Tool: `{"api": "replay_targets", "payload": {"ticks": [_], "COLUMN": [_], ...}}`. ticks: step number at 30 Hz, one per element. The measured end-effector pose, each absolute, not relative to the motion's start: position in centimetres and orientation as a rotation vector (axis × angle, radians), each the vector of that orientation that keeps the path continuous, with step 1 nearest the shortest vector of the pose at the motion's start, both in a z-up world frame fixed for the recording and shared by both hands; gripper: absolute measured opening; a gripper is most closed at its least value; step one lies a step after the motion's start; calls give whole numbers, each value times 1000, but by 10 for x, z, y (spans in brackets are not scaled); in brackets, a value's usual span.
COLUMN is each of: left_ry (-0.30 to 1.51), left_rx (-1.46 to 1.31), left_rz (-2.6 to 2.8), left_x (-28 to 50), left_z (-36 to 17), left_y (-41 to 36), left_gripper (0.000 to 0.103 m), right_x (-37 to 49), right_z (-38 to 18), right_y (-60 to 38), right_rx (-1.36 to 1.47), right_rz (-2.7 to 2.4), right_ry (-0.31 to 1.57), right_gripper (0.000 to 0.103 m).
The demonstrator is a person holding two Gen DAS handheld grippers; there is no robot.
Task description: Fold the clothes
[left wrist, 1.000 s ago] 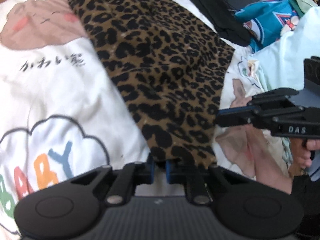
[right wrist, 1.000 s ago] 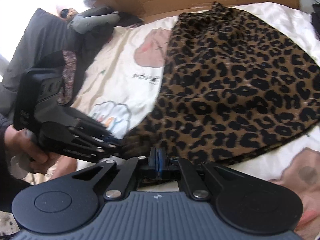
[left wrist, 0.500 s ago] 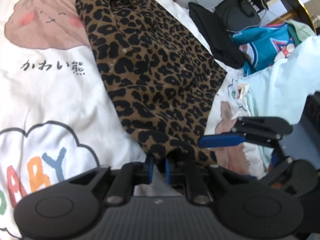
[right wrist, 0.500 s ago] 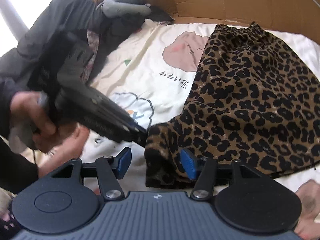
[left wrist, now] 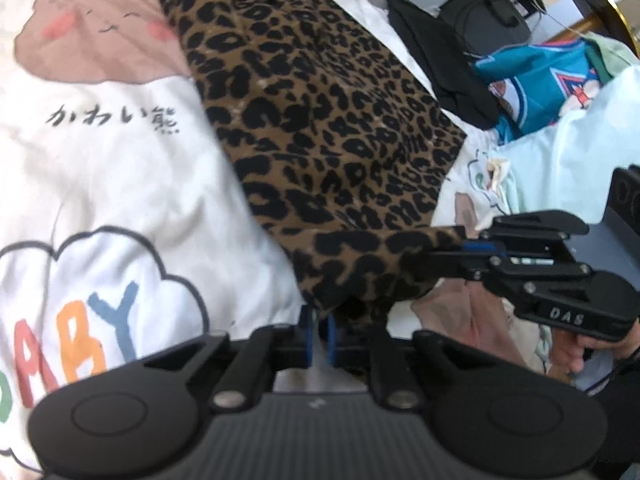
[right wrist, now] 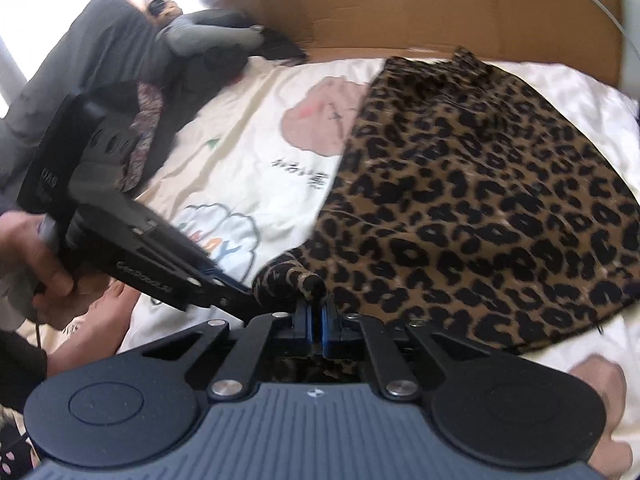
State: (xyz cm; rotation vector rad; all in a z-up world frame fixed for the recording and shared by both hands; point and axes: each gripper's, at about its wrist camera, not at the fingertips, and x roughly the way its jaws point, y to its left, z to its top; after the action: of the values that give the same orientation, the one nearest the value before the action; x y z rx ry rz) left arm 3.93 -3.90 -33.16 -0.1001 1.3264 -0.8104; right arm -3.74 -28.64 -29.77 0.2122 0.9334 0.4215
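A leopard-print garment point(left wrist: 320, 140) point(right wrist: 480, 200) lies spread on the bed, narrow end far away. At the bottom of the left wrist view my left gripper point(left wrist: 320, 334) has its jaws closing down on the garment's near corner, with fabric pinched between the blue pads. Close beside it, my right gripper point(right wrist: 316, 320) is closing on a bunched fold of the same hem. Each gripper shows in the other's view: the right gripper point(left wrist: 460, 246) comes in from the right, the left gripper point(right wrist: 244, 294) from the left. The pinched corner is lifted slightly off the sheet.
The garment rests on a white sheet point(left wrist: 100, 160) printed with a bear and "BABY". A black garment point(left wrist: 432, 64), a teal jersey point(left wrist: 540, 80) and pale blue cloth point(left wrist: 580, 152) lie to the right. Cardboard point(right wrist: 440, 12) stands behind; grey clothes point(right wrist: 100, 60) are piled far left.
My right gripper opened wide around the near hem, then shut on it again, close to the left gripper. The left gripper kept its pinch and stayed in place.
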Motion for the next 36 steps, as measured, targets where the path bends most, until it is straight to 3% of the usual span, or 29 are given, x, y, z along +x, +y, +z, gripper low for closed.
{"api": "replay_targets", "payload": {"ticks": [15,18,20,22,32,35,36], "left_ry": [1339,1302,1267,1239,1208,1219,1220], "left_rx": [-78,-23,13,43,159,166,164], "left_rz": [-789,-831,-854,-862,-845,-837,-835], "left_x": [40,34,31,30,34,33,33], "left_z": [-330,-321,-314,-312,-321,-326,-328], "left_y": [-29,-37,-43,-50,-65,-61,-59], "left_gripper": [7,24,42,47,46,46,46], "right_x": [-37,-37,-38,-38,-39,-41,-42], "right_z": [-301,-302,-302,-302,-299,-296,-294], "right_y": [-296,-294,-294,-294,-290,-287,-287], "right_rx": [260,261,265,271,326,346,351], "right_rz": [388,395,400,407,484,511,523], "right_ry": [948,950,953,952,957,958,950], "right_gripper": [3,3,3,3,4,12,21]}}
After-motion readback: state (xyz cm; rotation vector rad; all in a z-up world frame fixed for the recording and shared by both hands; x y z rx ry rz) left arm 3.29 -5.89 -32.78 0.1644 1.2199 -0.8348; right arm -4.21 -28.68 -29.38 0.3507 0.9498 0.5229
